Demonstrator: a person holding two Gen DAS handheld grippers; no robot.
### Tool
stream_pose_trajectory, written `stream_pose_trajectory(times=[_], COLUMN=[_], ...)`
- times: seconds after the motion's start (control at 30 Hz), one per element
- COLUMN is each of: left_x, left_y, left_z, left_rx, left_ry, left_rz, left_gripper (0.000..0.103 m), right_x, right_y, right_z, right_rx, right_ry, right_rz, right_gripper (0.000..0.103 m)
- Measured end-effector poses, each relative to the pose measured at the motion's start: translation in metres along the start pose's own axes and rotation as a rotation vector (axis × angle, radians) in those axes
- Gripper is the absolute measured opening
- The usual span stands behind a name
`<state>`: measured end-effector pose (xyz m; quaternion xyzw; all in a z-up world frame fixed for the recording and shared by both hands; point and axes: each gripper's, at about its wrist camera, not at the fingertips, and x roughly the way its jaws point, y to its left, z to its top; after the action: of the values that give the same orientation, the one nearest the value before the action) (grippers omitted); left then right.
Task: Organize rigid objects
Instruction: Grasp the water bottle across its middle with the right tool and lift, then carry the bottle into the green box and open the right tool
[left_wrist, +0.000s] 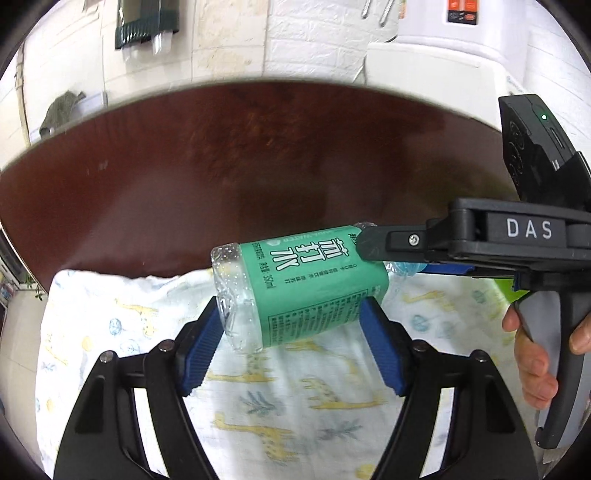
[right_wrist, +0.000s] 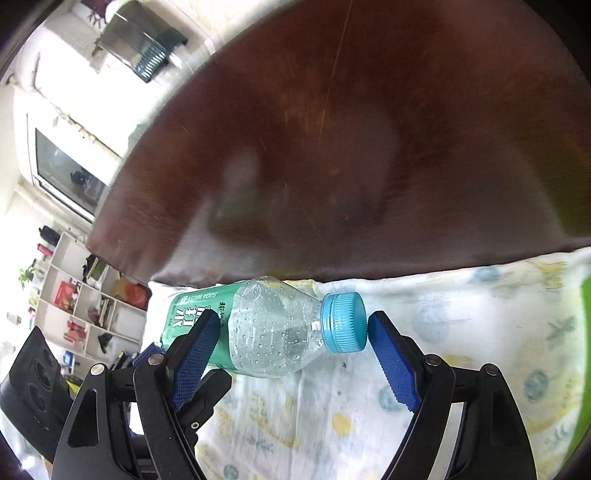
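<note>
Hidden: bottle (left_wrist: 295, 284) cap end is covered by the right gripper (left_wrist: 373, 254) in left view; in right view its base is cut off behind the left gripper (right_wrist: 177, 373). Bottle: clear plastic, green label, blue cap (right_wrist: 343, 321), lying sideways above giraffe-print cloth (left_wrist: 295, 406) at desk (left_wrist: 258, 155) edge. Left jaws clamp its label section. Right jaws wide, flanking neck and cap; contact probably none, blur prevents certainty. A hand (left_wrist: 535, 365) grips right handle.

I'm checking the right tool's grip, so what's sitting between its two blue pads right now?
In the right wrist view, the soda bottle's clear neck and blue cap lie between the right tool's pads.
</note>
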<state>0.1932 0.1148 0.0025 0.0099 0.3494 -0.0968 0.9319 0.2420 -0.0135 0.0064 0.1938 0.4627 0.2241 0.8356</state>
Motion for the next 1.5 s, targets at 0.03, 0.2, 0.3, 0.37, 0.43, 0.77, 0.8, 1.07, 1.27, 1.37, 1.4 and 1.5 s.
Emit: stream_pose_trajectory(times=[0.03, 0.2, 0.3, 0.37, 0.43, 0.77, 0.8, 1.07, 1.27, 1.37, 1.4, 1.5], left_x=[-0.006, -0.031, -0.042, -0.043, -0.049, -0.047, -0.043, -0.014, 0.005, 0.011, 0.013, 0.011], left_y=[-0.004, -0.039, -0.063, -0.078, -0.096, -0.231, -0.245, -0.318, -0.333, -0.333, -0.334, -0.334], left_z=[0.002, 0.015, 0.023, 0.027, 0.028, 0.031, 0.031, 0.021, 0.014, 0.014, 0.013, 0.012], left_rx=[0.008, 0.062, 0.095, 0.125, 0.153, 0.314, 0.331, 0.402, 0.438, 0.439, 0.440, 0.454], left_ry=[-0.009, -0.061, -0.086, -0.106, -0.120, -0.123, -0.116, -0.039, 0.010, 0.024, 0.028, 0.025], left_rz=[-0.004, -0.034, -0.066, -0.091, -0.123, -0.298, -0.312, -0.368, -0.351, -0.333, -0.329, -0.310], left_gripper=[0.073, 0.072, 0.072, 0.072, 0.072, 0.072, 0.072, 0.072, 0.071, 0.071, 0.071, 0.073], right_x=[-0.007, -0.057, -0.090, -0.115, -0.138, -0.249, -0.255, -0.284, -0.279, -0.271, -0.270, -0.265], right_y=[0.000, -0.010, -0.019, -0.027, -0.036, -0.124, -0.135, -0.207, -0.236, -0.241, -0.240, -0.238], right_z=[-0.001, -0.009, -0.014, -0.020, -0.027, -0.064, -0.067, -0.083, -0.080, -0.078, -0.077, -0.078], right_rx=[0.001, 0.009, 0.022, 0.037, 0.039, 0.170, 0.190, 0.307, 0.315, 0.307, 0.302, 0.291], right_ry=[-0.010, -0.084, -0.133, -0.174, -0.216, -0.385, -0.396, -0.437, -0.444, -0.444, -0.442, -0.439], right_rz=[0.001, -0.007, -0.021, -0.034, -0.056, -0.203, -0.215, -0.306, -0.347, -0.349, -0.358, -0.367], right_gripper=[0.084, 0.084, 0.084, 0.084, 0.084, 0.084, 0.084, 0.084, 0.084, 0.084, 0.084, 0.084])
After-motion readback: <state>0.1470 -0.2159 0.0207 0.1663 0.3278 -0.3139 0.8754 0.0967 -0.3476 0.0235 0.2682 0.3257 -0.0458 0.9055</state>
